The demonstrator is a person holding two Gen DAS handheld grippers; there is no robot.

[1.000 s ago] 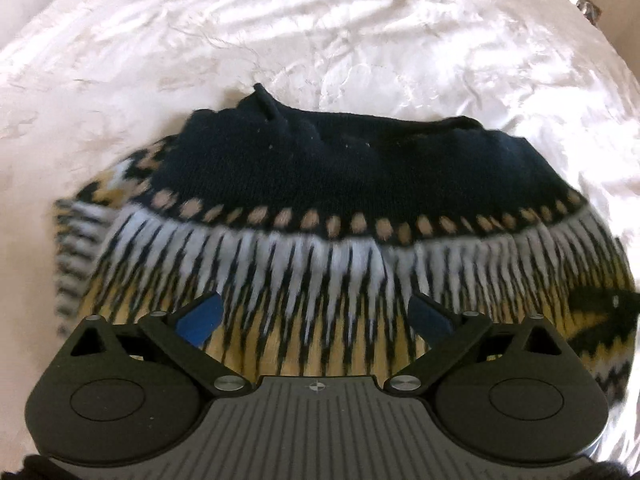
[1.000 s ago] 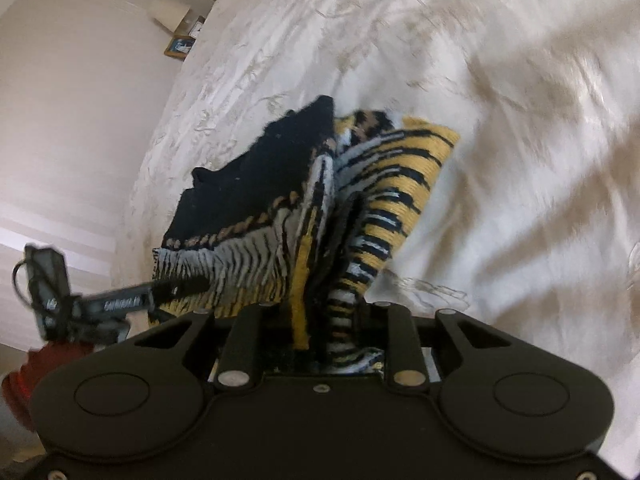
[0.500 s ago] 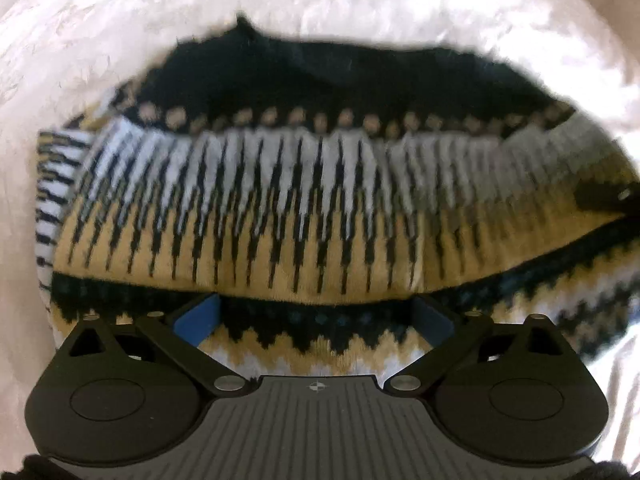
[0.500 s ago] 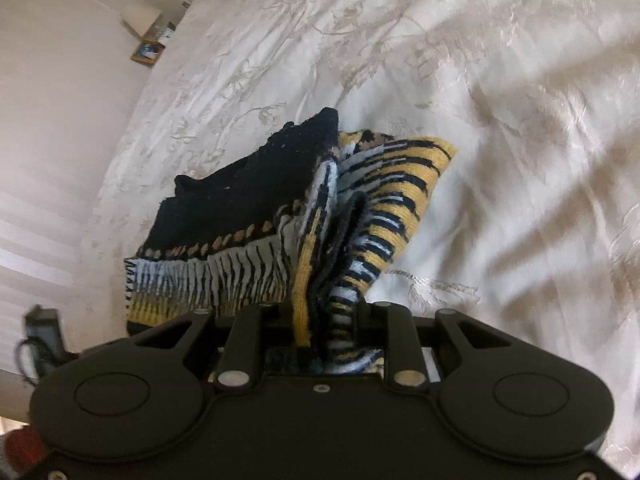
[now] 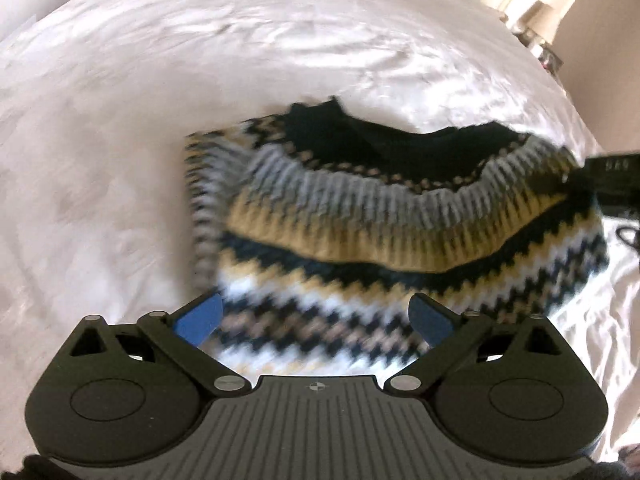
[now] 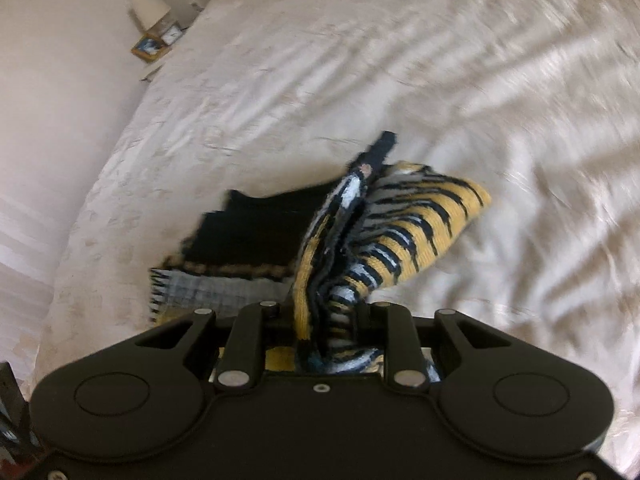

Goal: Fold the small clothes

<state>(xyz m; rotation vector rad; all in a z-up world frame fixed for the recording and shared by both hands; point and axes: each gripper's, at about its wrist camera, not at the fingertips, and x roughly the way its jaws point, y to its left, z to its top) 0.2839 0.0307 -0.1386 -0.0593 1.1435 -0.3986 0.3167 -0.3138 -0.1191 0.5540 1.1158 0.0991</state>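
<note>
My right gripper (image 6: 326,320) fingers pinch the sweater (image 5: 400,236) edge, lifted off the bed (image 5: 200,60), while my left gripper (image 5: 316,320) fingers stay spread just short of its near hem, long axis crosswise.

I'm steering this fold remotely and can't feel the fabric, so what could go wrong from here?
1. The right gripper pinches a thick, bunched edge of the sweater; layers may slip out unevenly.
2. The left gripper is open and holds nothing, so the free side may drag and wrinkle on the bedspread.
</note>
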